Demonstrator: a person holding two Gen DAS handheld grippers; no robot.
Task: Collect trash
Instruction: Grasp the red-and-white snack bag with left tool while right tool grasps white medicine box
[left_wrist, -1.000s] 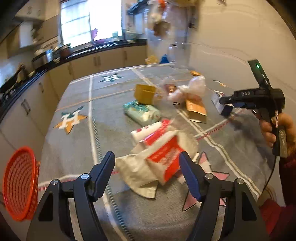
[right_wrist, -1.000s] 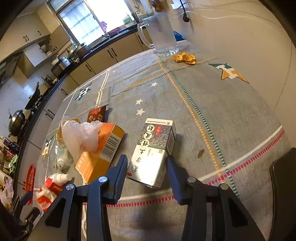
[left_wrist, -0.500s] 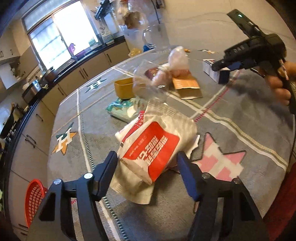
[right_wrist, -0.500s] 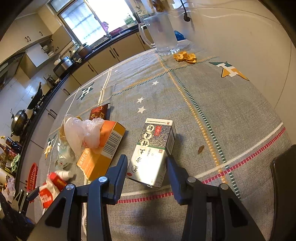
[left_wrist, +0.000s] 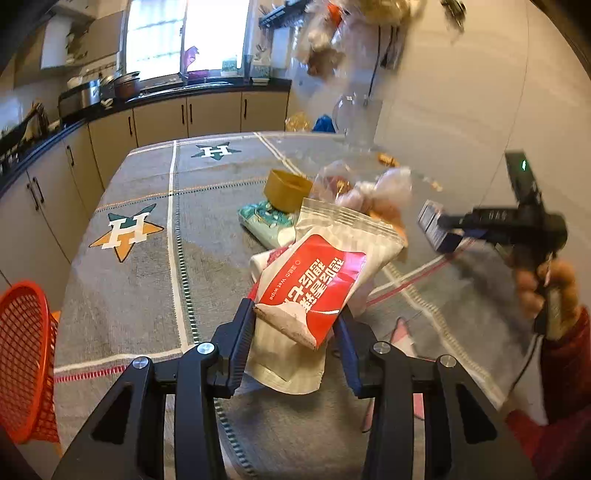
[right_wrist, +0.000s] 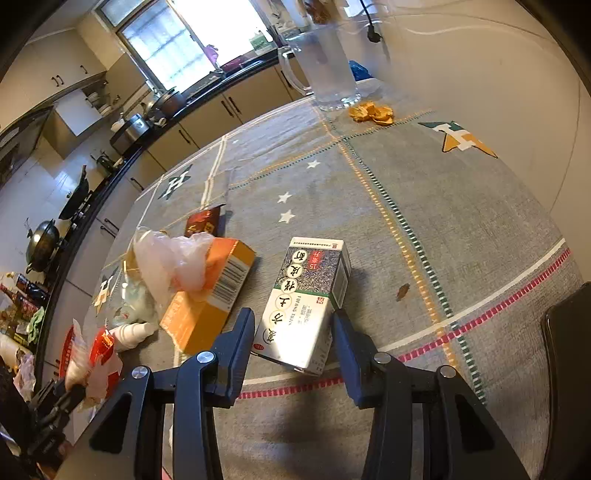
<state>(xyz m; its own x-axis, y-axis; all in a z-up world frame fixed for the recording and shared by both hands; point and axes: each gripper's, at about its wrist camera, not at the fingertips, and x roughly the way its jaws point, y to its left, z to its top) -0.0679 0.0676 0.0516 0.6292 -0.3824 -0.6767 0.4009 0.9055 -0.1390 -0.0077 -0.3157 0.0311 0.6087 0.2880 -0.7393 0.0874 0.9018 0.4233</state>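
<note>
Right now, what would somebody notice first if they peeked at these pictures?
Probably the red and white wet wipe pack, sticking up between the left claw fingers as they close. Then the white box lying between the right claw fingers, and the orange basket at the table's left edge.

1. My right tongs (right_wrist: 293, 334) stand around the white carton (right_wrist: 308, 302); contact uncertain.
2. Carton lies flat on the worktop (right_wrist: 461, 206).
3. Orange box (right_wrist: 210, 295) lies just beside it, a plastic bag (right_wrist: 173, 262) on top.
</note>
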